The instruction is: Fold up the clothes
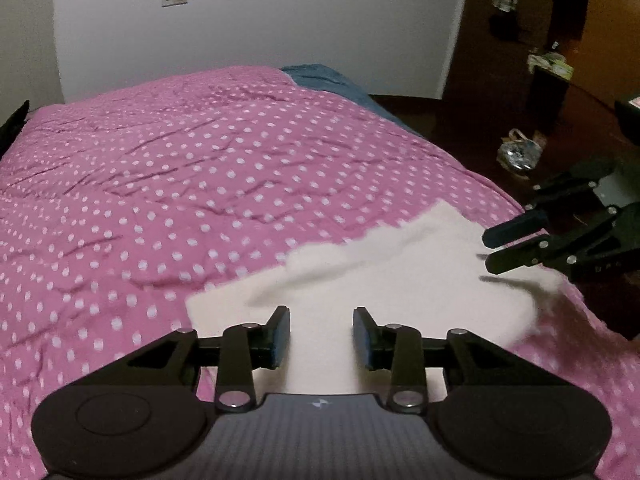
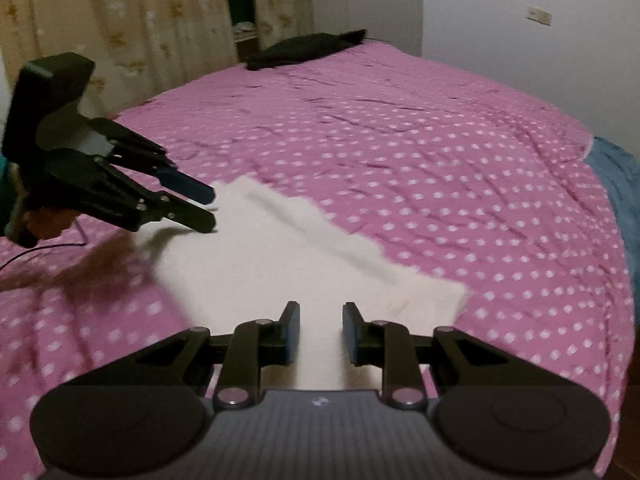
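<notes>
LEFT WRIST VIEW
- Left gripper [image 1: 321, 338]: jaws apart w/ a clear gap, nothing between pads; white cloth shows through the gap but lies below, not pinched. Hovers over cloth's near edge, prob. either just before or just after a pinch.
- White garment [image 1: 380, 276]: task item, lying on bed near its near right corner, roughly flat, one raised fold or ridge running across the far side. Edges blurred; can't tell what kind of garment, or how many layers.
- Right gripper [image 1: 494, 250]: enters from right, fingers close together, tips over cloth's right edge. Can't tell from here if tips touch fabric.
- Pink dotted bedspread [image 1: 180, 168]: work surface, wrinkled.
- Blue fabric [image 1: 320, 78]: at far corner of bed, partly behind the spread.
- Floor clutter at right, dark, not readable.

RIGHT WRIST VIEW
- Right gripper [image 2: 320, 334]: narrow gap, pads not pressing anything; cloth seen below through the gap. Reads as empty.
- Left gripper [image 2: 208, 210]: from left, tips over cloth's left corner, slim gap; a thin light strip shows near tips, unclear if fabric.
- White garment [image 2: 280, 264]: spans between both grippers; placement suits a two-corner lift for a fold, in my judgement.
- Black garment [image 2: 304, 50]: far end of bed, well apart.
- Brown blur [image 2: 96, 260] lower left, smeared; unidentifiable. Hand behind left gripper mostly hidden.
</notes>
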`<state>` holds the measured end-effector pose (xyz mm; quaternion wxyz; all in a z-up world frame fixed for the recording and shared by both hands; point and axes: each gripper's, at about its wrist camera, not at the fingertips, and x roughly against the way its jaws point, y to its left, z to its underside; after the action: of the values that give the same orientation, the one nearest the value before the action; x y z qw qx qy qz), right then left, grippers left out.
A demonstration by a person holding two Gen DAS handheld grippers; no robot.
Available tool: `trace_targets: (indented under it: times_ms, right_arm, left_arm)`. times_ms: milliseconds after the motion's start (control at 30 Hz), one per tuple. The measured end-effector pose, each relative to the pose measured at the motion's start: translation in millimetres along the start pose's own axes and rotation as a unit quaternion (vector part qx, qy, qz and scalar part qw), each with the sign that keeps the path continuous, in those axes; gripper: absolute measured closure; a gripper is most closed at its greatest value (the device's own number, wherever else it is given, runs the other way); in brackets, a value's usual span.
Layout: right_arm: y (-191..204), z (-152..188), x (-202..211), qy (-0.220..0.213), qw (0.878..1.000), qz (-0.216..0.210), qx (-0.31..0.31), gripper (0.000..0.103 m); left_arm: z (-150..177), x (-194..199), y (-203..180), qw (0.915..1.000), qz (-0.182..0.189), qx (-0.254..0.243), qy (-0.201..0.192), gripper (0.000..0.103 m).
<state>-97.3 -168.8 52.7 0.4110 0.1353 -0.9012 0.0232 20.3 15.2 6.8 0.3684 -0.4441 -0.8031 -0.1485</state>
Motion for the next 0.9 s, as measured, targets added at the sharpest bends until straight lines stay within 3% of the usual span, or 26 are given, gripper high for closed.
trace_targets:
  times_ms: [167,367,567,800,900]
  right_arm:
    - [9.1,25.3,1.5,0.019,1.0,-0.002,-0.003,0.081]
    - [16.5,19.9,18.6,-0.001,1.0,0.021,0.02,0.08]
    - [17.4,31.9,7.0,0.02,1.0,0.018,0.015,0.08]
    - [14.0,8.5,11.8,-0.002,0.999,0.023,0.024,0.08]
    - [8.0,-2.9,-2.5,-0.005,1.0,0.018,0.017,0.08]
  left_arm:
    - [23.7,10.0,4.9,0.9998,-0.005,0.02,0.002,0.063]
    - [18.5,30.9,15.5,0.9988,-0.03,0.028,-0.027,0.059]
    - [37.2,16.4,16.0,0.999,-0.035,0.023,0.013,0.058]
    - [20.2,26.0,19.1,0.9987,-0.046,0.022,-0.01,0.054]
    - [12.0,21.3,15.5,0.999,-0.031,0.025,-0.02,0.054]
